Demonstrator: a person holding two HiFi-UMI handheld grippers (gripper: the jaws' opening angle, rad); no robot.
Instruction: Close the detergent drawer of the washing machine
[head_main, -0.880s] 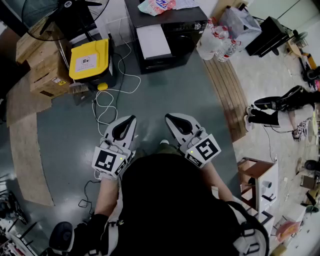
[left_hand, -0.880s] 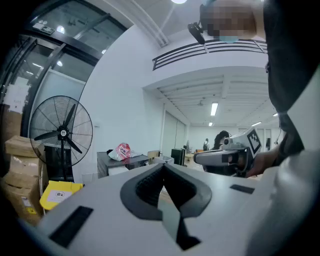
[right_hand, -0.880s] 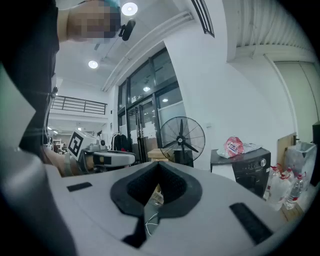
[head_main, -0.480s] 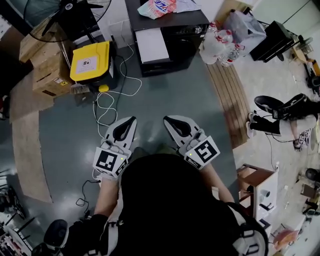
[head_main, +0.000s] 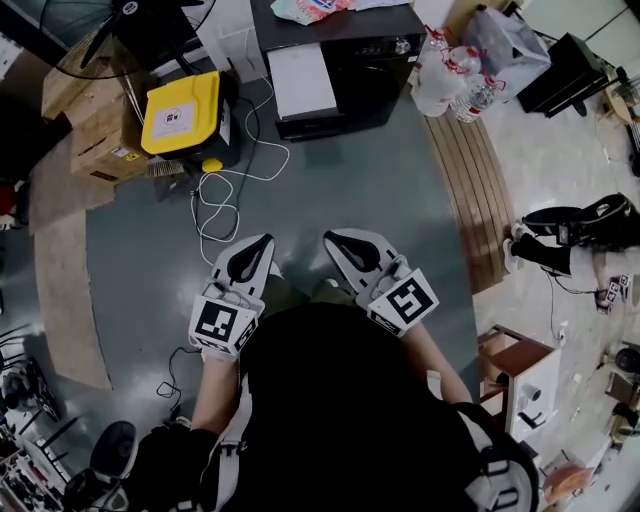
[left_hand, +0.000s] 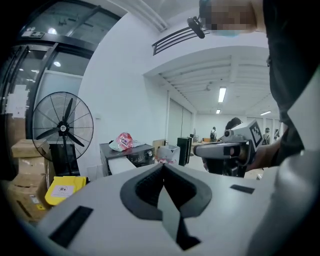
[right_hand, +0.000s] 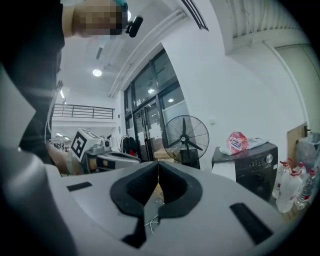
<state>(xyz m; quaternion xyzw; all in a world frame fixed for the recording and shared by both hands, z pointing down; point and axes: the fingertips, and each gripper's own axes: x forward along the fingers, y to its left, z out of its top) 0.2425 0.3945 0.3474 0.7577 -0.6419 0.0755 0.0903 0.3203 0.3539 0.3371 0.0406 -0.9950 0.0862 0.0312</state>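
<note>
The head view looks steeply down from above the person onto the grey floor (head_main: 150, 260), with the washing machine (head_main: 335, 60) well away at the picture's top edge. The left gripper view rides on the left gripper (head_main: 264, 240) and looks almost level along its jaws, from low and well back, toward that machine and the fan (left_hand: 62, 127). The right gripper view, on the right gripper (head_main: 330, 237), faces the same way. Both share the machine, the fan and the pink bag (right_hand: 237, 142), and each catches the other gripper at one side.

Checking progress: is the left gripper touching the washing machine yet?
Apart. The head view shows open floor between the left gripper and the washing machine.
</note>
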